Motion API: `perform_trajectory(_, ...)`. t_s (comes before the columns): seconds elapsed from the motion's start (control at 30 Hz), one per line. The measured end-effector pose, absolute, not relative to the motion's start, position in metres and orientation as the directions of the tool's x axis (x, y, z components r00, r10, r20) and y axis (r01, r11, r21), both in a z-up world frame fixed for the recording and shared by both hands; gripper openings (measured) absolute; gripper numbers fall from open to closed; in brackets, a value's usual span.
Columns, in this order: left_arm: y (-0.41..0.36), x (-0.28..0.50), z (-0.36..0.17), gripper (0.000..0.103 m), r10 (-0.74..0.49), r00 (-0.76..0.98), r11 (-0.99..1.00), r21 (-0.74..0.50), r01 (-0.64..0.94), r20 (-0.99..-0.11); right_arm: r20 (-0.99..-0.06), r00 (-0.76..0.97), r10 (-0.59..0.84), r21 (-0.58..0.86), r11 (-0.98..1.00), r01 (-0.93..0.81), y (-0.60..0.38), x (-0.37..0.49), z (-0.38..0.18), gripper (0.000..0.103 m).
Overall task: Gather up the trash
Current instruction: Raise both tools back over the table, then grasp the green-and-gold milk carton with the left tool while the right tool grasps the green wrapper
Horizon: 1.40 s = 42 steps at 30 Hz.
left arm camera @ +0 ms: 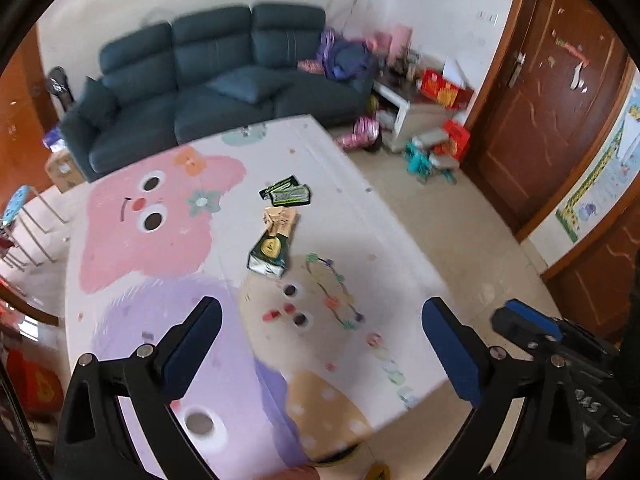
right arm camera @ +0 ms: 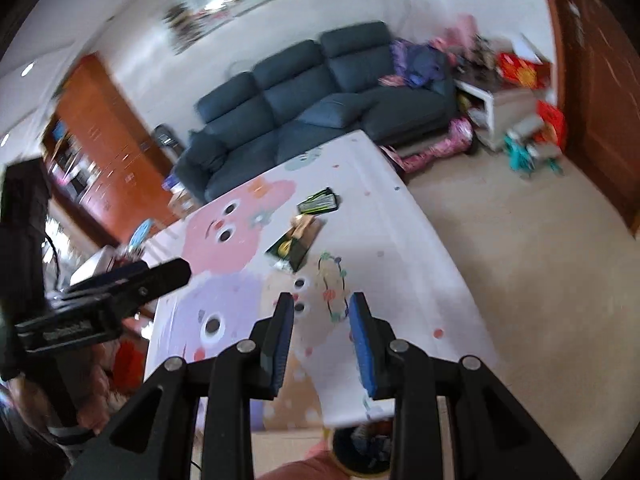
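A dark blue three-seat sofa [left arm camera: 224, 80] stands against the white wall behind a table with a cartoon-print cloth [left arm camera: 168, 300]. Right of the sofa, a low white side table [left arm camera: 404, 112] carries red boxes [left arm camera: 444, 90]. A brown wooden door [left arm camera: 548, 108] stands at right.

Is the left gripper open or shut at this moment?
Open. In the left wrist view the left gripper has its two fingers spread wide apart, with only the patterned tablecloth visible between them; nothing is held.
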State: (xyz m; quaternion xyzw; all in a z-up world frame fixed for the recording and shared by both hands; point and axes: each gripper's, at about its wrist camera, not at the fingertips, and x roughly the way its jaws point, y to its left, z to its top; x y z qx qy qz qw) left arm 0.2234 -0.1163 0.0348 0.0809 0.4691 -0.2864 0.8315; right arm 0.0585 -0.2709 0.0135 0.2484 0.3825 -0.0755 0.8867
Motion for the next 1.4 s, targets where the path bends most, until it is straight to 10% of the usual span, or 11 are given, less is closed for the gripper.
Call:
perform_trajectory(0.53,-0.168,0.393,-0.128,0.085,-0.282,0.129,0.818,-0.168,0.55,-0.951,-0.829,0.559,0.01,0.366,0.765,0.53,-0.28,0.199,-0.079,0.029)
perform_trajectory(0.77,-0.176,0.401,-0.159,0.048,-0.271,0.042,0.812,-0.205,0.546,-0.962,-0.841,0.54,0.02,0.367,0.755,0.544,-0.281,0.229,-0.09,0.029)
perform_trajectory(1.07,-0.143,0.408,-0.14,0.038,-0.364,0.115,0.808,-0.252,0.533,-0.924,-0.849,0.526,0.054,0.371,0.769,0.52,-0.276,0.276,-0.101,0.03)
perform_trajectory(1.2,-0.117,0.418,-0.133,0.038,-0.386,0.141,0.829,-0.276,0.486,-0.912,-0.841,0.531,0.108,0.426,0.736,0.525,-0.277,0.301,-0.108,0.061)
perform_trajectory(1.4,-0.085,0.443,-0.128,0.038,-0.407,0.172,0.856,-0.309,0.414,-0.897,-0.832,0.526,0.177,0.509,0.622,0.595,-0.277,0.338,-0.125,0.061)
